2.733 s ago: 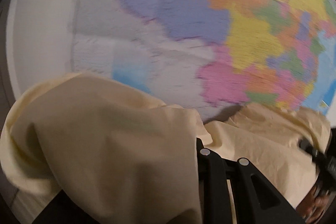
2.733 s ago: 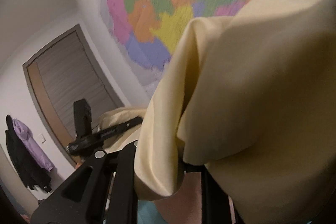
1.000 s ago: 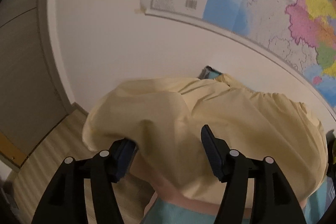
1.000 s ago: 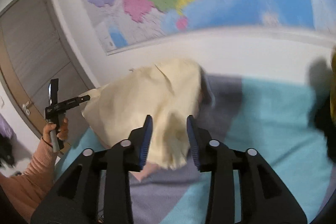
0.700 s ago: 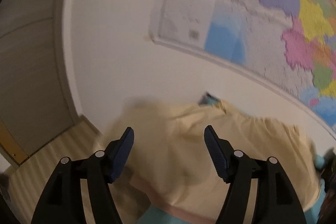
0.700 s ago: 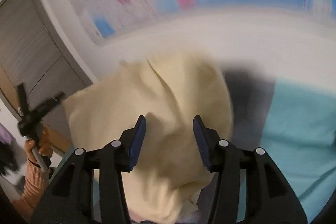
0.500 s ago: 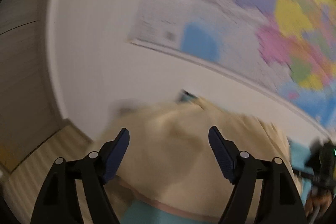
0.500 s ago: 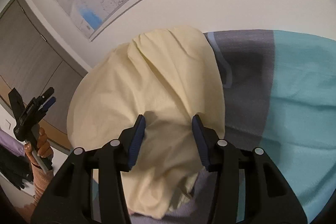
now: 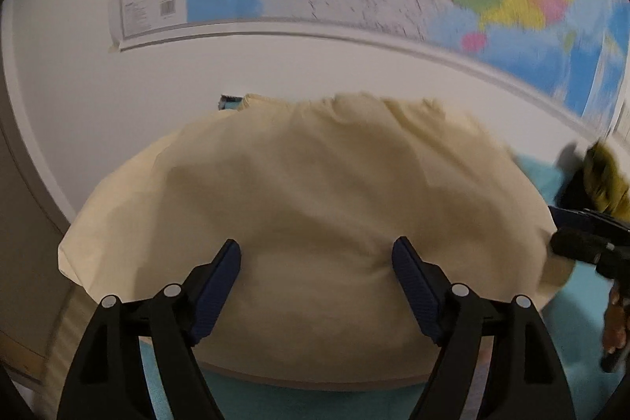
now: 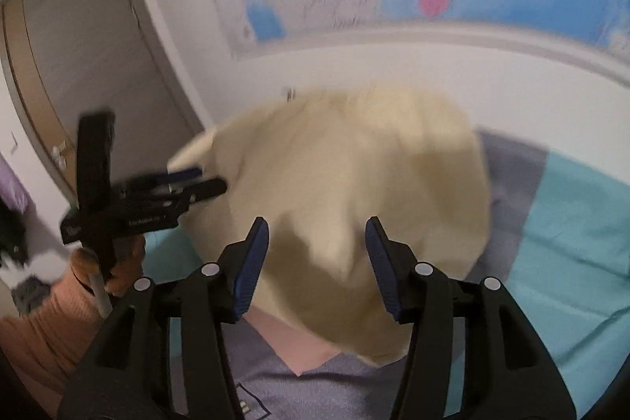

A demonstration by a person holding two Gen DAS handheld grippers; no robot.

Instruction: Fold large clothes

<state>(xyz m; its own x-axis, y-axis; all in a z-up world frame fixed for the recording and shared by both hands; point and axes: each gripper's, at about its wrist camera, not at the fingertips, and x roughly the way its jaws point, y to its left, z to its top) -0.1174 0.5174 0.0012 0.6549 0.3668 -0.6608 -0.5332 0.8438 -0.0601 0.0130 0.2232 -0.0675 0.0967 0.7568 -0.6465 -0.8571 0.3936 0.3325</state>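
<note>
On bed [image 10: 571, 243], cream garment [image 9: 315, 207] heaped, axis unclear

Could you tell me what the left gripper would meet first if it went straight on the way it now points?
Most likely the pale yellow garment: it fills the space ahead of the open left gripper and lies heaped on the bed. Beyond it stands the white wall, though depth is hard to judge in this fisheye view.
</note>
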